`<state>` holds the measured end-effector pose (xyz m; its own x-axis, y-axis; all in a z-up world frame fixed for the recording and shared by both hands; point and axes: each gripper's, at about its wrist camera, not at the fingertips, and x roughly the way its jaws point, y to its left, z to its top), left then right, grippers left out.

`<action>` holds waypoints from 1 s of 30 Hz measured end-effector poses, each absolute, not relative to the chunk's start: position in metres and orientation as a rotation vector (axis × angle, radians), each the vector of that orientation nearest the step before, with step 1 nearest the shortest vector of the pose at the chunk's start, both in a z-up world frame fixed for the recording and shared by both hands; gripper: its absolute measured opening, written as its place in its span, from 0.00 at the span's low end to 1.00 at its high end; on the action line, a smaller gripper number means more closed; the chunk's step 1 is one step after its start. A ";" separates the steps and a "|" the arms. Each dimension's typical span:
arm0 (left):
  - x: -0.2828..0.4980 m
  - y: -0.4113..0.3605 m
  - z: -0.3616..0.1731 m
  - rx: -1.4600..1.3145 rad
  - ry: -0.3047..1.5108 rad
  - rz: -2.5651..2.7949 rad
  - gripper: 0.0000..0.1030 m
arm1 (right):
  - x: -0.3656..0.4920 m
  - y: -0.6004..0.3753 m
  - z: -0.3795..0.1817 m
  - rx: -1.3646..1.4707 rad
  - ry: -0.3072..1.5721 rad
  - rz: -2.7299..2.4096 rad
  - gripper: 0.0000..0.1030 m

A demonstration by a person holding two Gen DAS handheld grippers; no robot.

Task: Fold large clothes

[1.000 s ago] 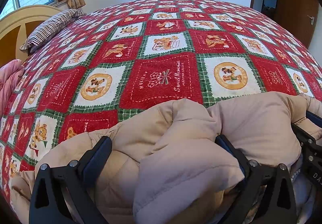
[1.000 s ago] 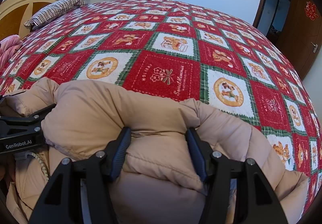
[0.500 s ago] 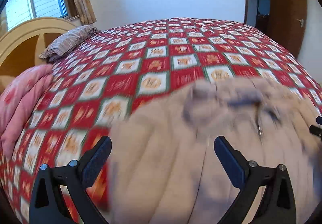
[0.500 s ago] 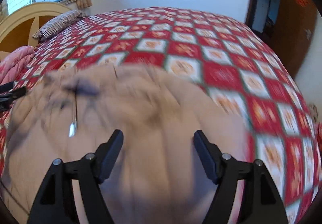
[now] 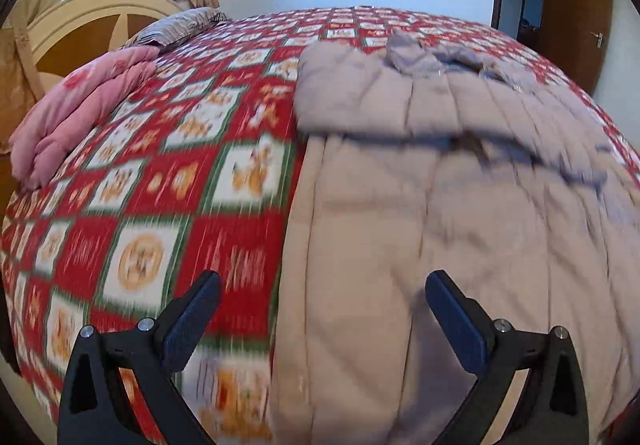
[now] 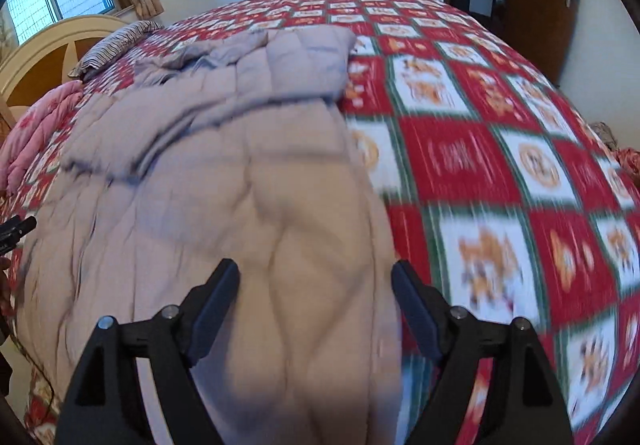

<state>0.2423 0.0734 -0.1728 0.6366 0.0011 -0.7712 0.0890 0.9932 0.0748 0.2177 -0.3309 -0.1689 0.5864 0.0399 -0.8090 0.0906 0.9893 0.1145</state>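
Here, a puffy quilted beige coat (image 5: pixel 460 213) is lying ahead of both hand-held grippers; the left hand-held gripper (image 5: pixel 322 305) is gaping empty, the right hand-held gripper (image 6: pixel 315 291) is opening, gripping nothing.

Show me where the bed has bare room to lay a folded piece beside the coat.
Free: the red checked bedspread between the beige coat and the door-side edge, and the strip between the coat and the pink quilt. Crowded: the headboard side, with the quilt and the striped pillow, and the middle, under the coat.
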 end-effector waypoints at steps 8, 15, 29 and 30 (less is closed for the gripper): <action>0.197 0.087 -0.195 0.056 0.894 -0.073 0.99 | 0.162 -0.333 -0.180 0.236 0.929 -0.041 0.79; 0.181 0.094 -0.198 -0.003 0.897 -0.140 0.97 | 0.124 -0.327 -0.192 0.321 0.949 0.017 0.60; 0.169 0.107 -0.187 0.007 0.879 -0.214 0.34 | 0.088 -0.297 -0.190 0.348 0.925 0.091 0.22; 0.169 0.109 -0.187 0.005 0.875 -0.207 0.35 | 0.086 -0.301 -0.193 0.376 0.916 0.085 0.24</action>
<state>0.1695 0.1085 -0.1875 0.6222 -0.1782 -0.7623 0.1825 0.9799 -0.0801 0.0862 -0.3011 -0.1933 0.6103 0.2301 -0.7580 0.0867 0.9317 0.3526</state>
